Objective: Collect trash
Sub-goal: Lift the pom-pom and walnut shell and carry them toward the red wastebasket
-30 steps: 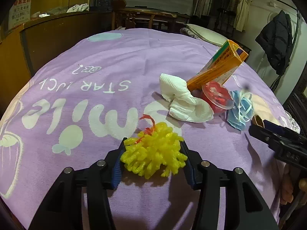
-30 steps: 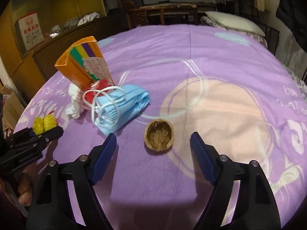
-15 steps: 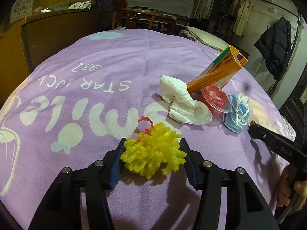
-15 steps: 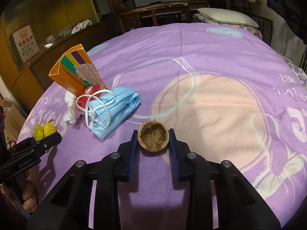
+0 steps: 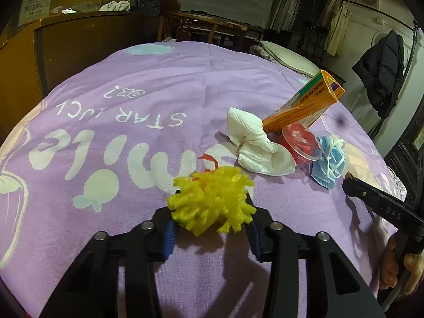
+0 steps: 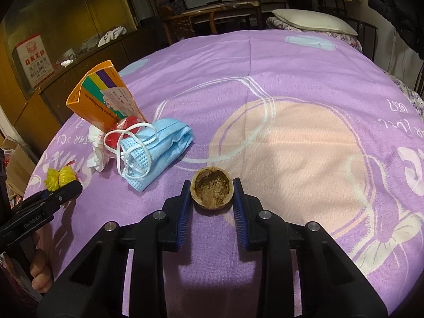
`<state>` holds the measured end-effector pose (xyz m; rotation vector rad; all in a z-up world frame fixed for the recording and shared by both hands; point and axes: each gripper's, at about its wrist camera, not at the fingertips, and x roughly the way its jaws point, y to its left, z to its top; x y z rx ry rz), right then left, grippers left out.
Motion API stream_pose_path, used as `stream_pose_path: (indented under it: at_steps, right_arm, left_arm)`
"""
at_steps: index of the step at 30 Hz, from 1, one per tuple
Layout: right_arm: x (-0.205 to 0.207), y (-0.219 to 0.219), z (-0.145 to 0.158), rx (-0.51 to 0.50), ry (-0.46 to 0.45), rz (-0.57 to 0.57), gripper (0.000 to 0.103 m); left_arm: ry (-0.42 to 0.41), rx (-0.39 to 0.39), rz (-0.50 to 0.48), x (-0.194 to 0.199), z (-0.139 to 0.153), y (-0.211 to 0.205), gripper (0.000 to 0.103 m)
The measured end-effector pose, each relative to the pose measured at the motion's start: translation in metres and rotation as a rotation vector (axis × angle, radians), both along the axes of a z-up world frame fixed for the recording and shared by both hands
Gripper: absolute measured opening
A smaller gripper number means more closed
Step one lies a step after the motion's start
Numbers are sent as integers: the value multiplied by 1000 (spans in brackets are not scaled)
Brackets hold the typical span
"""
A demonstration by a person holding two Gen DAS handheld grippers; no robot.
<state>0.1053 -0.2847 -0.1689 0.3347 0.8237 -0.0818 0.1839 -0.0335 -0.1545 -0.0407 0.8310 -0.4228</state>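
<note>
My left gripper [image 5: 210, 209] is shut on a yellow foam net [image 5: 212, 197] with a red strip, just above the purple cloth. My right gripper [image 6: 212, 193] is shut on a brown walnut half-shell [image 6: 212, 190]. A pile lies between them: a crumpled white tissue [image 5: 254, 143], an orange box [image 5: 304, 103] leaning up, a red-filled clear plastic cup [image 5: 300, 143] and a blue face mask [image 5: 330, 159]. In the right wrist view the mask [image 6: 156, 148], the box [image 6: 106, 98] and the foam net [image 6: 59, 180] in the left gripper also show.
The purple printed cloth [image 6: 291, 92] covers a round table. A wooden cabinet [image 5: 66, 42] stands behind on the left. Chairs and a pillow [image 6: 312, 20] sit at the back. A dark coat [image 5: 381, 71] hangs on a rack at right.
My right gripper has closed from wide open onto the walnut shell and lifted it slightly. My left gripper has kept its hold on the foam net and raised it a little.
</note>
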Motion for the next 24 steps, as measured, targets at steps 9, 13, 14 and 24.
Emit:
stream_pose_path:
  at_steps: [9, 13, 14, 24]
  right_arm:
    - [-30, 6, 17, 18, -91, -54, 31]
    - [-42, 19, 33, 26, -125, -23, 31]
    - [-45, 23, 39, 32, -141, -10, 31]
    - [-86, 68, 101, 43, -299, 101, 31]
  left_arm:
    - [-65, 50, -26, -33, 24, -1, 37]
    - [-125, 51, -22, -56, 50, 9, 37]
    - [-145, 49, -17, -64, 60, 14, 37]
    - [-291, 33, 28, -125, 128, 48, 37]
